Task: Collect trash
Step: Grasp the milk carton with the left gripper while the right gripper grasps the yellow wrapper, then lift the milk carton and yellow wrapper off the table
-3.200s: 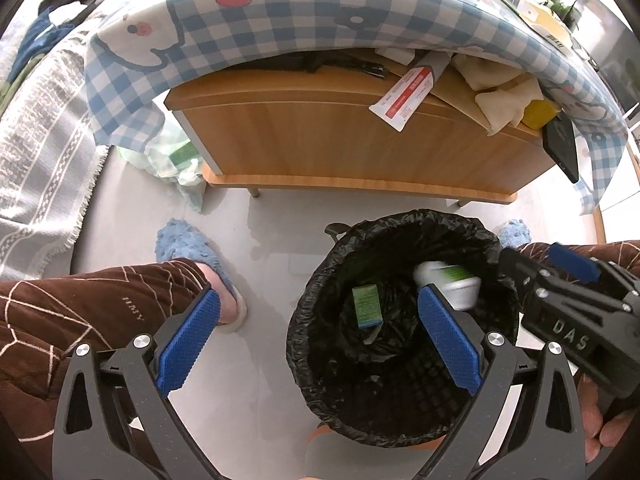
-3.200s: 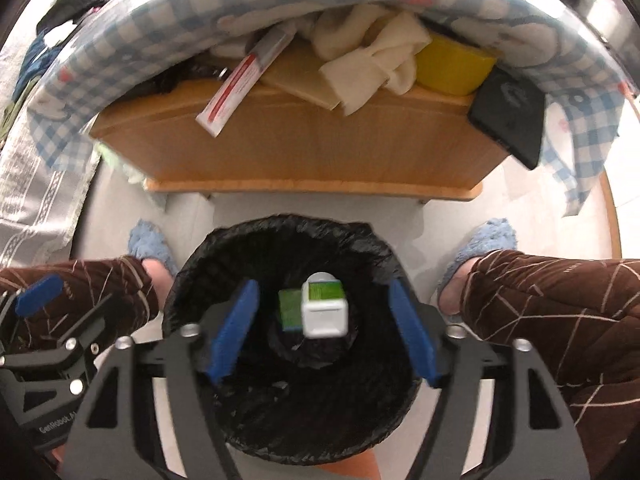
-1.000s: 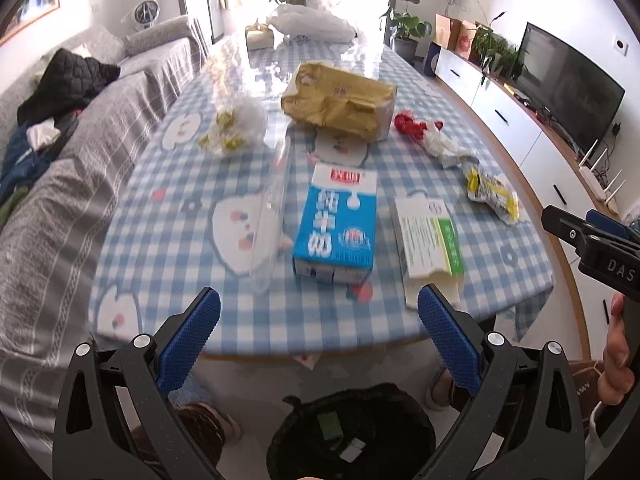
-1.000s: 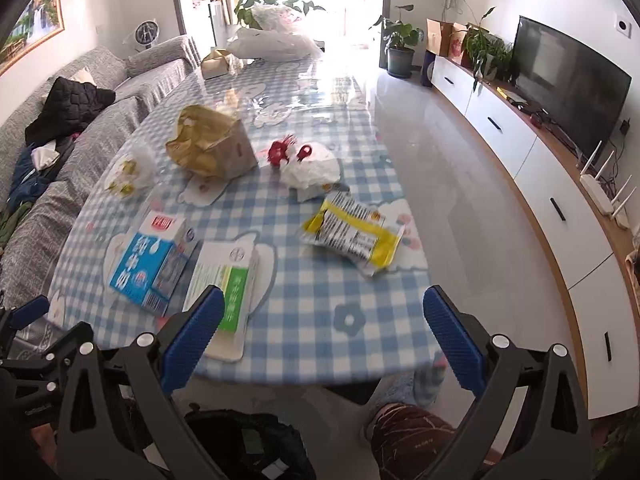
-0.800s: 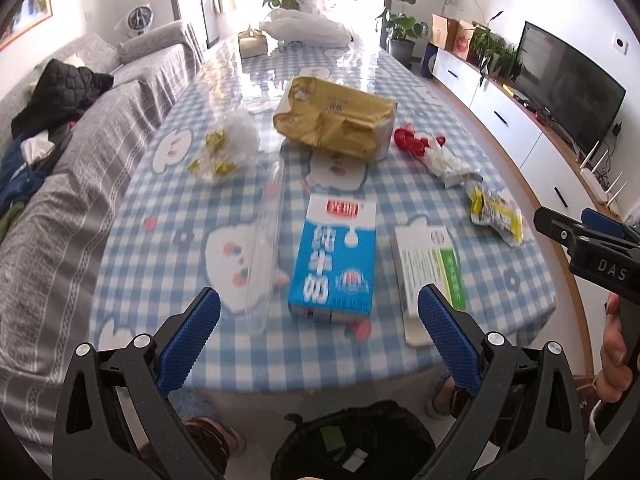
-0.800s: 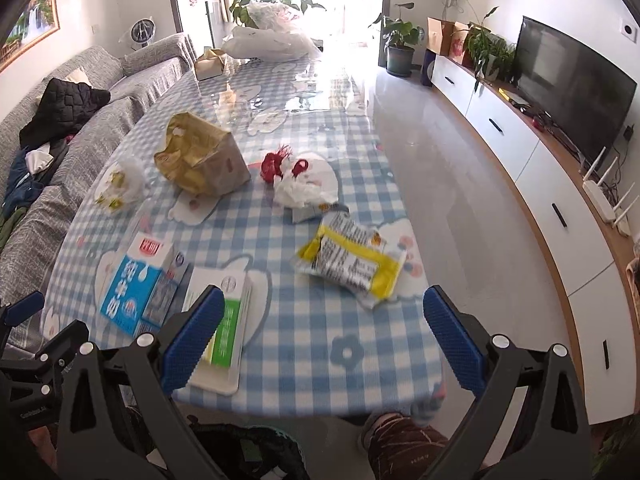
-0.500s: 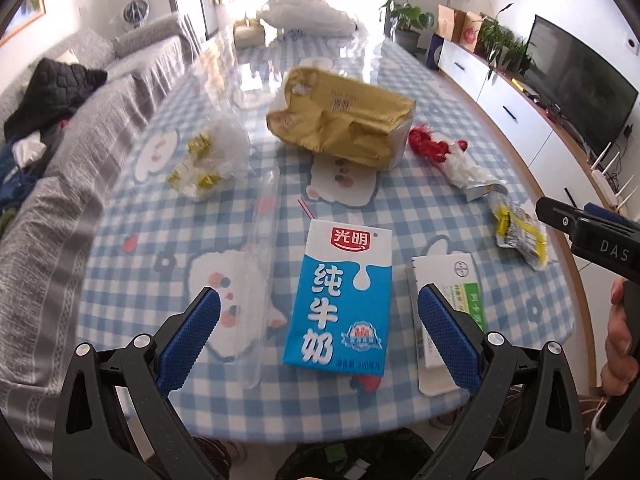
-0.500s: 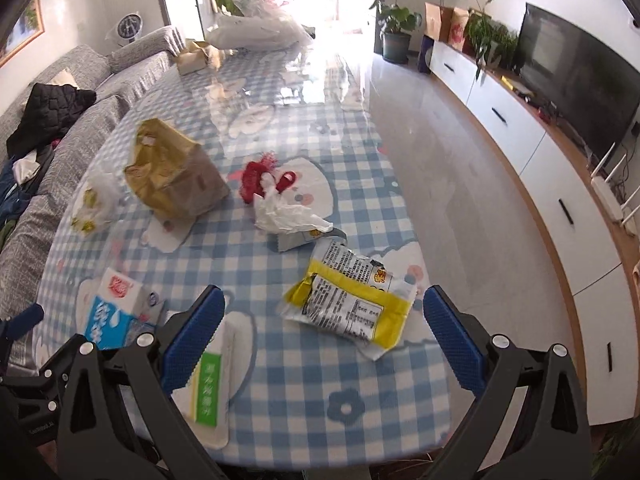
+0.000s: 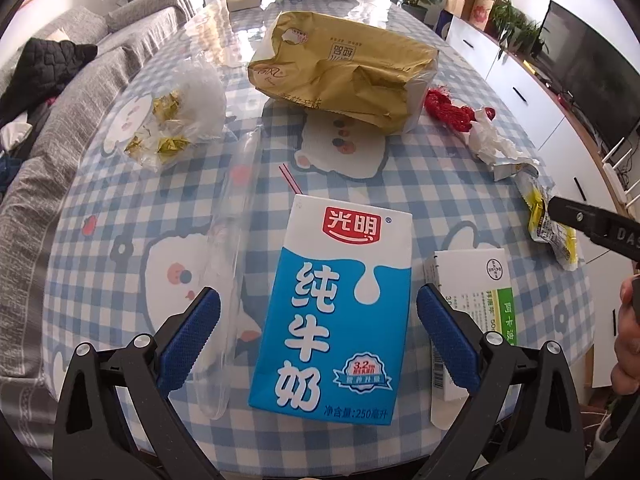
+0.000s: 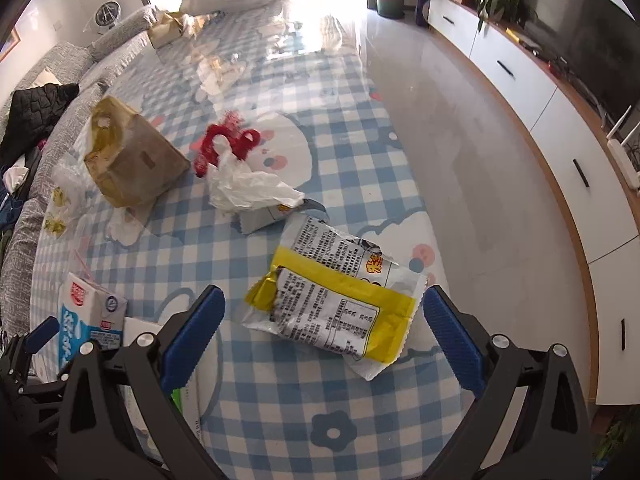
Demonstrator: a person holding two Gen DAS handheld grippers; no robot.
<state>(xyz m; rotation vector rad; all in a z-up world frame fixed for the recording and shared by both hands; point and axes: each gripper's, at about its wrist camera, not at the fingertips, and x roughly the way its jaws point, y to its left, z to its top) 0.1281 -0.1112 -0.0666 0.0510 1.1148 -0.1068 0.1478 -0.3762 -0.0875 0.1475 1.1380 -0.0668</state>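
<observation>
Milk carton [image 9: 336, 312], flat between spread left tongs [image 9: 318, 340]

On the desk [image 9: 100, 240]: one milk carton [image 9: 340, 312], one white medicine box [image 9: 476, 308], one yellow snack wrapper [image 10: 340, 300], one gold bag [image 9: 344, 68], one clear candy-wrapper bag [image 9: 180, 120], one clear plastic sleeve [image 9: 230, 264].

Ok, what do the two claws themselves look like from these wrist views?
Both match: the left claw and right claw have black plastic arms with silver screw heads and blue textured pads. White "DAS" lettering marks the right one's side.
</observation>
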